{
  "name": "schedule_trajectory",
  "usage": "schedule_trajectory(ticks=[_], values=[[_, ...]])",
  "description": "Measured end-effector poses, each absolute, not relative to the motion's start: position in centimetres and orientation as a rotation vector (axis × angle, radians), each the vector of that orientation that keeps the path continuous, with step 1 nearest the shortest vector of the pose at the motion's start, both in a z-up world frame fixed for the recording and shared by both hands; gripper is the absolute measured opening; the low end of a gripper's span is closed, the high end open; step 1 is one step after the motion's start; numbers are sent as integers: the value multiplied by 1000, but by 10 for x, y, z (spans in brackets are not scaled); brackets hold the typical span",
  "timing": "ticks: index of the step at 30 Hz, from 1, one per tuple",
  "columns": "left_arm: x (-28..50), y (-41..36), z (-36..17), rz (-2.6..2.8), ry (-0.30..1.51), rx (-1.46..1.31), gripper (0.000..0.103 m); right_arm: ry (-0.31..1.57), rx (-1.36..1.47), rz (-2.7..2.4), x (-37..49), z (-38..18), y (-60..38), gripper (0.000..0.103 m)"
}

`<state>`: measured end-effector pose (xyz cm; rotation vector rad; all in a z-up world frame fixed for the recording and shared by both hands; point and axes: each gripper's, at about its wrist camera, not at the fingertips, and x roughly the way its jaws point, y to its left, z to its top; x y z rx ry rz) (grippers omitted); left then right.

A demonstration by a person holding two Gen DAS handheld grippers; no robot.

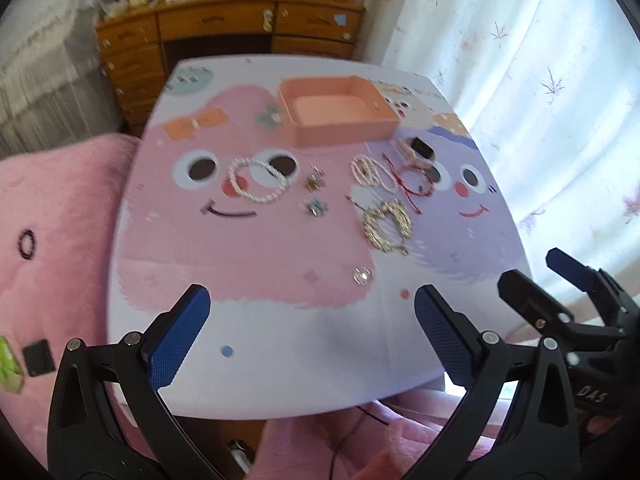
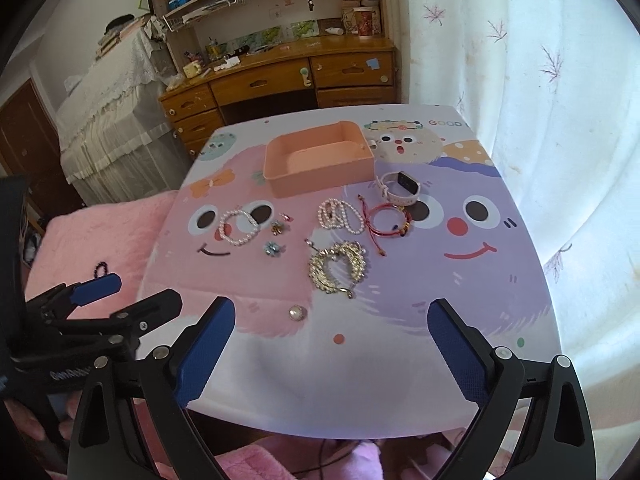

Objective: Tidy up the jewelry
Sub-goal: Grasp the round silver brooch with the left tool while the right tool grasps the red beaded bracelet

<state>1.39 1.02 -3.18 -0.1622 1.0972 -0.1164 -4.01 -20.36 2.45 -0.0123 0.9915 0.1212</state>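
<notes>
Peach plastic, the box sits empty at the far middle of the worktop, open side up, presumably waiting to take the jewelry spread in front of it. Nothing has gone in yet, so I judge the sorting not begun. A pearl bracelet lies on the pink cartoon face, well apart from the looped pearl strand and the red cord bracelet beside it; a white watch rests just right of the box, a gold chain nearer, and a small round pearl piece nearest the front edge. Both tools hang back over the near edge: the left hand-held gripper and the right hand-held gripper each have fingers spread wide, grasping nothing. Two tiny trinkets between the bracelets are too small to identify, and the left view is smeared by blur.
</notes>
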Motion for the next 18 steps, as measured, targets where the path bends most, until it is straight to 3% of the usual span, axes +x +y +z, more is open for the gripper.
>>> schedule_trajectory(ticks=[10,18], values=[[11,-3,-87,-245,1124,-27,100,995,-17,43,-57,-4,-221,97],[21,-35,-118,-294,1101,1,72,1022,-28,67,-22,-23,-253,97]])
